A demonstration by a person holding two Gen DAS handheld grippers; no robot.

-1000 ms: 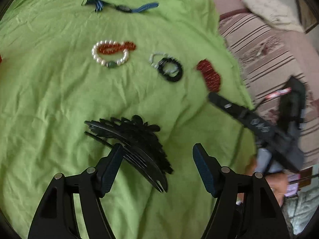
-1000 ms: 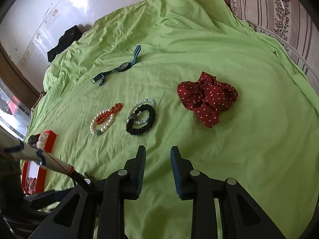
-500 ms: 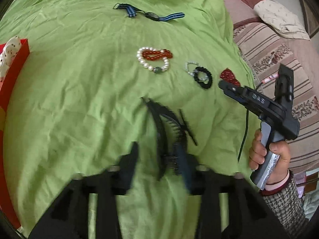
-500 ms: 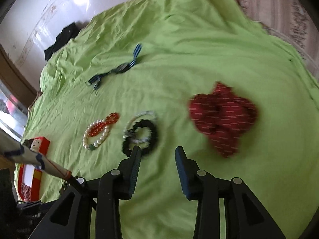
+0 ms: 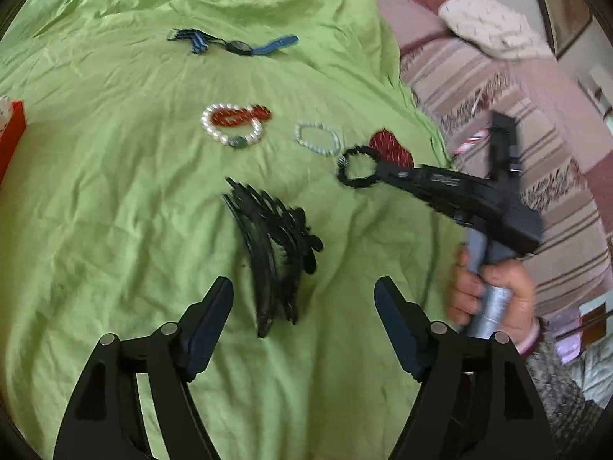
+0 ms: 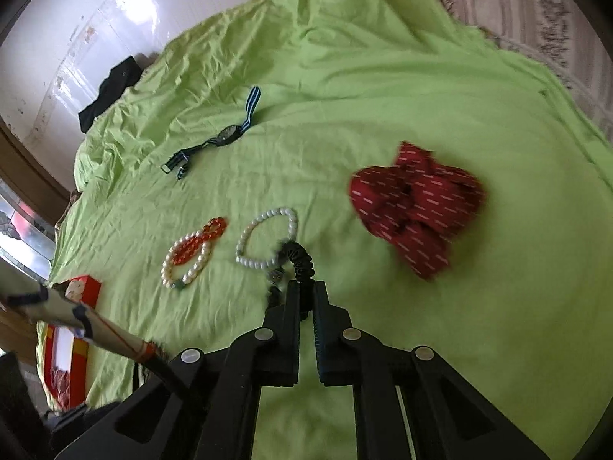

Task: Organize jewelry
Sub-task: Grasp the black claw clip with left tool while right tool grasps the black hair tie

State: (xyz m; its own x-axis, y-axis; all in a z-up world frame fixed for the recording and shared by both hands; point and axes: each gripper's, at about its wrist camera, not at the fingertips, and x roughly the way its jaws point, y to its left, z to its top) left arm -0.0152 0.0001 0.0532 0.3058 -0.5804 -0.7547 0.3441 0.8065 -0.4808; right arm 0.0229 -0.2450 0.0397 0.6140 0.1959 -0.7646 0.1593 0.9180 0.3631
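My right gripper is shut on a black bead bracelet, lifted off the green sheet; in the left wrist view the bracelet hangs from its tip. A pale pearl bracelet lies just beyond it. A white pearl bracelet with an orange bead bracelet lies to the left. A red dotted scrunchie lies to the right. A blue-strapped watch lies farther back. My left gripper is open over a black claw hair clip lying on the sheet.
A red box sits at the sheet's left edge. A striped sofa cover borders the sheet on the right. A dark cloth lies at the far edge by the wall.
My right gripper moved onto the black bracelet, shut on it and lifted it off the pale pearl one. My left gripper opened; the hair clip lies on the sheet between its fingers.
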